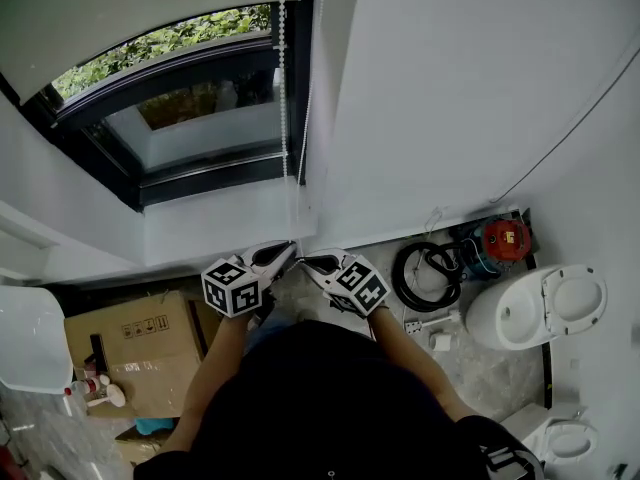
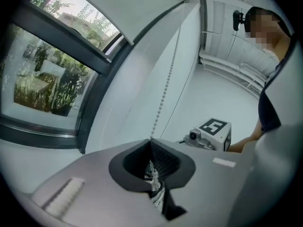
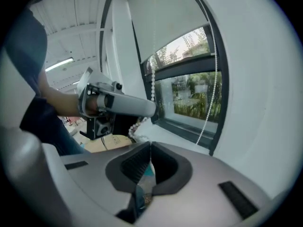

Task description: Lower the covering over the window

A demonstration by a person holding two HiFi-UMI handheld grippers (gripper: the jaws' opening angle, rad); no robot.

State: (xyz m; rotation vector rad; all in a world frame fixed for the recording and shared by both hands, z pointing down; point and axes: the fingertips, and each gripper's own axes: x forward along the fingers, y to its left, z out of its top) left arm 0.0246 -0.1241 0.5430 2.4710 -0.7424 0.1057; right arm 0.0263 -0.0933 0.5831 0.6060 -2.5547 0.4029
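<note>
The left gripper (image 2: 151,142) is clamped on the chain (image 2: 163,98). The right gripper (image 3: 149,146) has its jaws together, and whether they pinch anything is unclear. The blind (image 1: 130,8) covers only the top of the window (image 1: 195,118), and its roll is cut off.

Speckled floor (image 1: 485,363): toilet (image 1: 535,310) at right, coiled black hose (image 1: 425,276) just left of the toilet, cardboard box (image 1: 130,343) far left of it.

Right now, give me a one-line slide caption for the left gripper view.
Left gripper shut on white beaded pull chain beside the dark-framed window, white roller blind partly down.
</note>
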